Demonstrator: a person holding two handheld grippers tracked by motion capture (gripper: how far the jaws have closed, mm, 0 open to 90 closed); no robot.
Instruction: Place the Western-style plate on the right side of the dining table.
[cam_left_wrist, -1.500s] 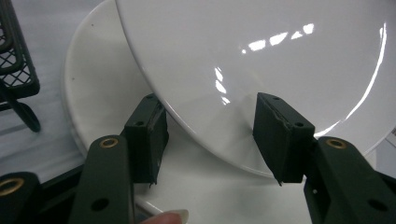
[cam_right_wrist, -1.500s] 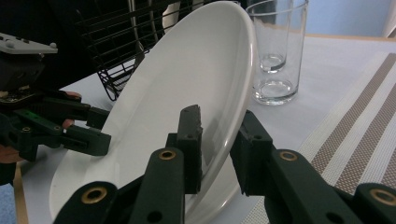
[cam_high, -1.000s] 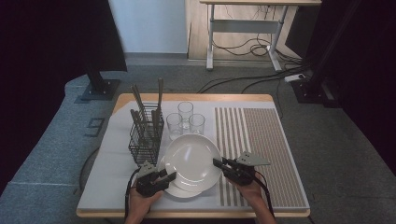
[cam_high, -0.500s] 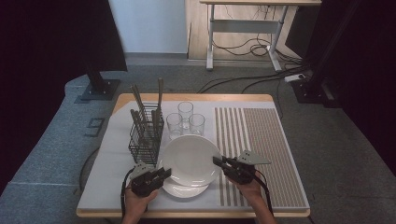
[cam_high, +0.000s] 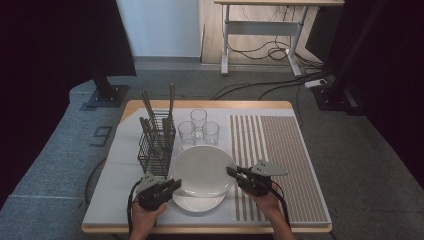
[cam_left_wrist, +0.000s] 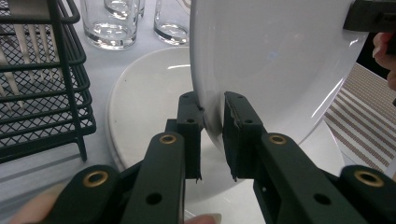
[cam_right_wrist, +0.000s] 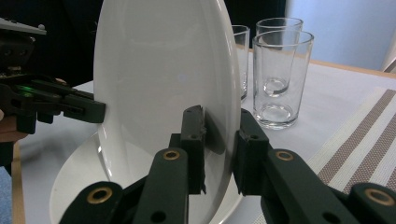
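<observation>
A white plate (cam_high: 202, 170) hangs tilted above a second white plate (cam_high: 197, 203) that lies on the table. My left gripper (cam_high: 173, 184) is shut on the raised plate's left rim, which runs between its fingers (cam_left_wrist: 189, 116) in the left gripper view. My right gripper (cam_high: 232, 172) is shut on the opposite rim; the right gripper view has the upper plate (cam_right_wrist: 163, 74) nearly edge-on between the pads (cam_right_wrist: 194, 135). The lower plate (cam_left_wrist: 149, 102) lies flat under it. Across the plate I see the other gripper (cam_right_wrist: 56, 105).
Three empty glasses (cam_high: 198, 127) stand just behind the plates. A black wire cutlery basket (cam_high: 156, 145) with several utensils stands to their left. A brown-striped mat (cam_high: 280, 155) covers the right of the wooden-edged table (cam_high: 215, 104). Hands hold both grippers at the front edge.
The upper plate has risen off the lower one, and more of the lower plate shows beneath it. Both grippers stay on its rims.
</observation>
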